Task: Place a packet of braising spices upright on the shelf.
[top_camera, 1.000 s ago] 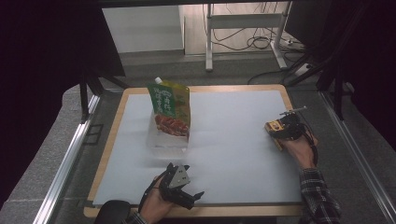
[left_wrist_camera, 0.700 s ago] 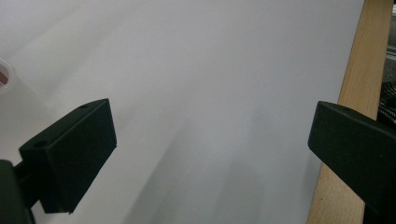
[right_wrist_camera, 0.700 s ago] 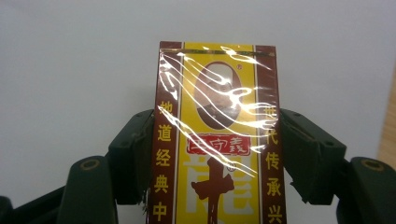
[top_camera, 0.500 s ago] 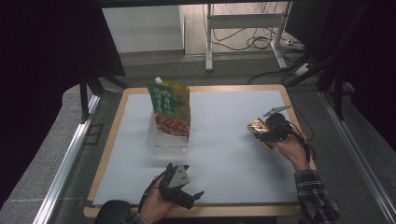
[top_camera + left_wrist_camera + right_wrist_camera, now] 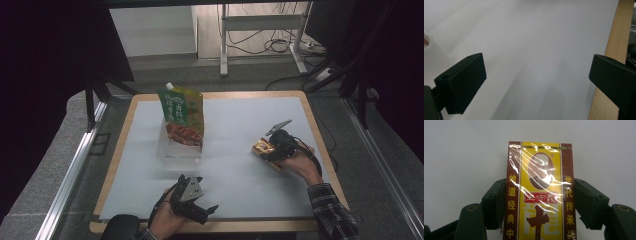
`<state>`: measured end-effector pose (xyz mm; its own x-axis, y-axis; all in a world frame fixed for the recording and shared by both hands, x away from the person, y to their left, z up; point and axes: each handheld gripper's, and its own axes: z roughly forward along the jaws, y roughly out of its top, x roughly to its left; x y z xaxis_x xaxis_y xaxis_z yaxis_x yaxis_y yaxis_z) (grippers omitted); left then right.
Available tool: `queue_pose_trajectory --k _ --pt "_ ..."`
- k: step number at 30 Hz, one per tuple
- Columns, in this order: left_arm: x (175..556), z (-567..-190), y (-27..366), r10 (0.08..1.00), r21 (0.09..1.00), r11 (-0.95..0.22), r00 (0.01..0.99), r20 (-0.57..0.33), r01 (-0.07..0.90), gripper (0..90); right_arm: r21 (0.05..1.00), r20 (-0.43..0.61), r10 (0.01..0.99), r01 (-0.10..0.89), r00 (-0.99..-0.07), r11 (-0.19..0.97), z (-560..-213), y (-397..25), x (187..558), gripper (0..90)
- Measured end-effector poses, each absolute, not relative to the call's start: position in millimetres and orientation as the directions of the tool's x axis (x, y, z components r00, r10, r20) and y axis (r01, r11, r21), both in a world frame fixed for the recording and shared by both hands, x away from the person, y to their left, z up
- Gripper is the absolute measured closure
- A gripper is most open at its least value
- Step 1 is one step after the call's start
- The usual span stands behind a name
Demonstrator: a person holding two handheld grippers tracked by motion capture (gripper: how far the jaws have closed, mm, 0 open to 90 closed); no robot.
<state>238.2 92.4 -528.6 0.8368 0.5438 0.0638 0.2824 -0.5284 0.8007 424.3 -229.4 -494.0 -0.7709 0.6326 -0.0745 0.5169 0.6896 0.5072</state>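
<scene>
A yellow-and-maroon packet (image 5: 539, 192) wrapped in glossy film sits clamped between the jaws of the right gripper (image 5: 272, 150), one jaw pressed against each long side, over the right half of the desk (image 5: 240, 135), near its right edge. In the high view the packet (image 5: 265, 151) hangs just above the white sheet (image 5: 235, 165) that covers the desk. The left gripper (image 5: 192, 197) rests at the front edge, left of centre, its jaws spread wide with nothing but bare sheet between them. A green stand-up pouch (image 5: 181, 122) stands upright in a clear container (image 5: 177, 147) toward the back left of the desk, well apart from both grippers.
</scene>
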Motion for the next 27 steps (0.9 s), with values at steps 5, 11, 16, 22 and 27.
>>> queue_pose_trajectory --k 5,11,16,22,27 --pt "238 -529 92 0.543 0.798 -0.531 0.837 0.064 0.284 1.0 0.509 -0.075 0.631 0.514 -0.772 0.69 -498 -230 425 30.8" --pt "239 -529 92 0.545 0.798 -0.532 0.836 0.065 0.284 1.0 0.504 -0.054 0.634 0.527 -0.771 0.684 -496 -230 427 26.2" --pt "239 -529 92 0.546 0.798 -0.531 0.835 0.064 0.286 1.0 0.469 -0.039 0.635 0.547 -0.771 0.693 -488 -226 432 25.0" --pt "239 -529 92 0.546 0.798 -0.531 0.836 0.064 0.286 0.9 0.383 -0.046 0.625 0.564 -0.779 0.731 -484 -212 443 25.0" --pt "239 -529 92 0.544 0.797 -0.533 0.837 0.065 0.284 1.0 0.304 -0.054 0.606 0.565 -0.793 0.767 -485 -200 450 25.9"
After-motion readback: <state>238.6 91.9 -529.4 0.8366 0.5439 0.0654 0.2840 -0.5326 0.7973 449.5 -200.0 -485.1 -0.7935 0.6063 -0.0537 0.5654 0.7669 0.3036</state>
